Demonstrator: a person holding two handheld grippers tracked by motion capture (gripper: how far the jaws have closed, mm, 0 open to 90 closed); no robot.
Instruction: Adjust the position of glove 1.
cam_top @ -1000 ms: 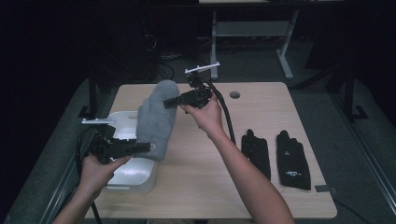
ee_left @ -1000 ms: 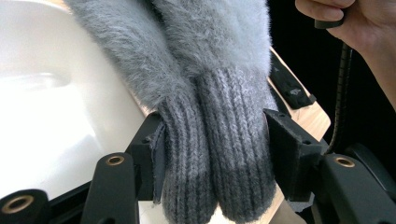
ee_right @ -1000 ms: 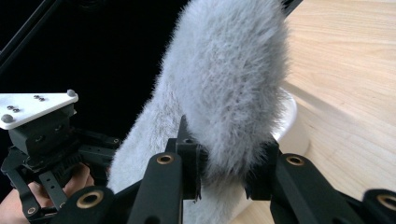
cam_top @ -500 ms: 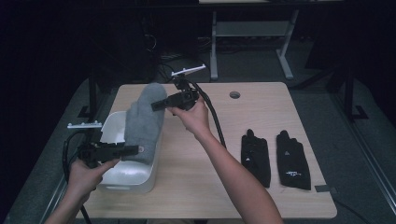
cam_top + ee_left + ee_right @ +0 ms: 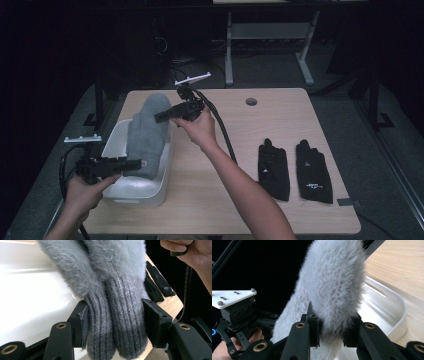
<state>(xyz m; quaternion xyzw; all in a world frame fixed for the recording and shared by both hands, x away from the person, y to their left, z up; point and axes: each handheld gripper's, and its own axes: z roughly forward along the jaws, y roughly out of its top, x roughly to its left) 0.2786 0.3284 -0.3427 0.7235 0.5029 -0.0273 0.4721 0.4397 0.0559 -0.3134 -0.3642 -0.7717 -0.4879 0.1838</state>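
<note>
A pair of fuzzy grey mittens [image 5: 147,135] is stretched between the two tools above a white tub [image 5: 135,187] that sits near the left edge of the tabletop [image 5: 240,200], toward its near left corner. The mittens' long axis runs from the near side to the far side of the tabletop, leaning a little toward the right at the far end — ribbed cuffs nearest the person, rounded fluffy tips pointing away toward the far edge. The left gripper [image 5: 134,164] has its jaws partly closed on the two ribbed cuffs [image 5: 117,325], which lie side by side and pressed between the pads. The right gripper [image 5: 161,117] is clamped on the fluffy tip end [image 5: 332,302], its jaws fairly wide because the pile is thick between them. The mittens run along the tub's length, over its open top; whether they touch its rim cannot be told. The tub's long side lies parallel to the left edge, with only a narrow strip of bare wood between tub and that edge. To the right of the tub, the middle of the tabletop is open wood crossed by the right forearm [image 5: 235,185] and a trailing cable [image 5: 222,132]. A pair of black gloves [image 5: 295,170] lies flat near the right edge, well apart from the tub, fingers toward the far edge.
</note>
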